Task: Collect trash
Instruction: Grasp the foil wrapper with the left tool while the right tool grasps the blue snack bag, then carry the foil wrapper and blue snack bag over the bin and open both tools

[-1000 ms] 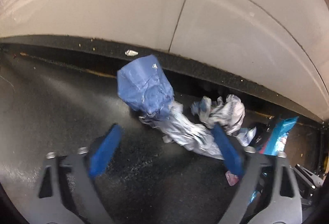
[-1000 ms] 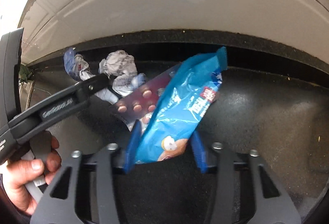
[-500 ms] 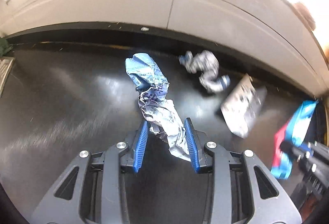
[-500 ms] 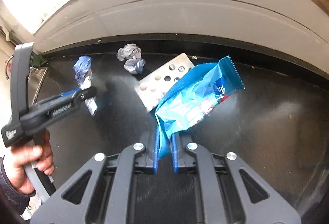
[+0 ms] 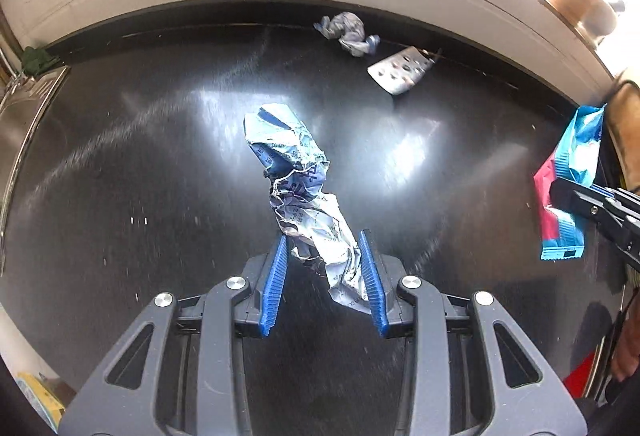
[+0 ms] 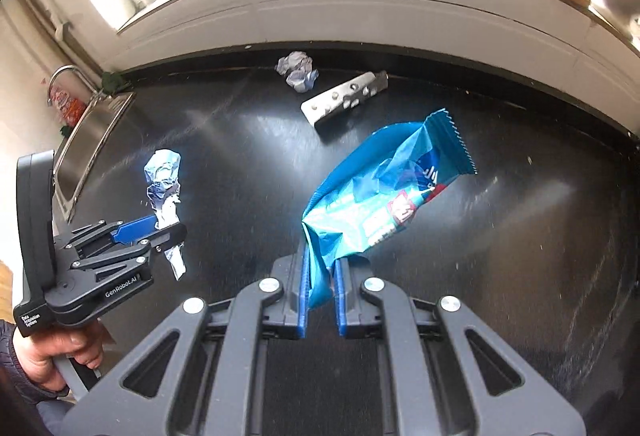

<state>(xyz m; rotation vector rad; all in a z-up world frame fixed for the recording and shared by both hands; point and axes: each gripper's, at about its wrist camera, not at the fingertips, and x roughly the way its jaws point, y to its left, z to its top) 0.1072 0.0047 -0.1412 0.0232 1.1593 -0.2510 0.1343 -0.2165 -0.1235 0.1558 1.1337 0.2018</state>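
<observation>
A: What is held in each tool?

B: The left tool point(image 5: 324, 268) is pinched on a crumpled silver-and-blue foil wrapper point(image 5: 298, 187), which is lifted clear of the black worktop point(image 5: 120, 175). The right tool point(image 6: 320, 294) is pressed almost together on one end of a bright blue snack packet point(image 6: 384, 195), also raised off the surface.

A: What is left lying farther out?

B: Two pieces are seen near the back edge of the worktop, below the pale wall: a small crumpled paper ball point(image 6: 297, 69) and, just beside it, a silver blister pack point(image 6: 344, 97). A steel sink point(image 6: 86, 139) is set into the worktop's left end.

A: How far along is the collecting?

B: Judged about halfway: two items are picked up but not yet binned, and two are untouched. No bin is shown.
</observation>
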